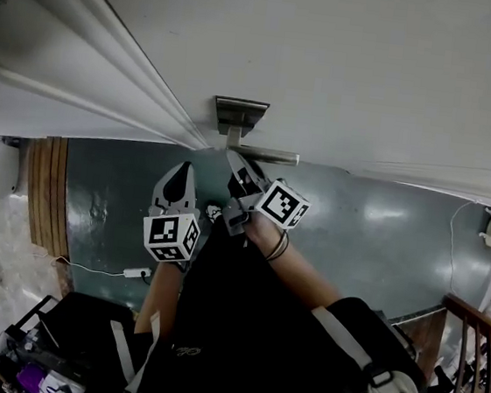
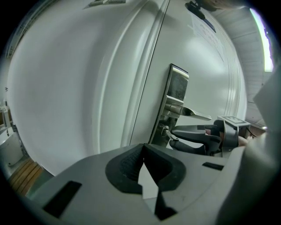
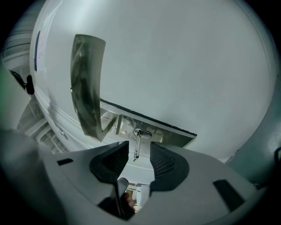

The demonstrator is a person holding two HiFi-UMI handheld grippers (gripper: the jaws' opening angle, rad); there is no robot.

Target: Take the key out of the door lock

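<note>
A white door (image 1: 349, 62) carries a steel lock plate (image 3: 145, 127) with a lever handle (image 3: 88, 88). A thin metal key (image 3: 137, 148) sticks out of the keyhole below the handle. My right gripper (image 3: 139, 153) is open; its two black pads stand on either side of the key with a gap on each side. In the left gripper view the key (image 2: 168, 133) shows between the right gripper's fingers (image 2: 189, 130). My left gripper (image 2: 143, 151) hangs back from the door, left of the lock plate (image 2: 172, 105), shut on nothing. In the head view the right gripper (image 1: 238, 171) is just under the handle (image 1: 263, 155).
The door frame's moulding (image 1: 111, 61) runs along the left of the lock. Below lies a teal floor (image 1: 382, 233) with a white power strip (image 1: 135, 272). A wooden railing (image 1: 478, 323) stands at the right, and bags and clutter (image 1: 42, 362) at the lower left.
</note>
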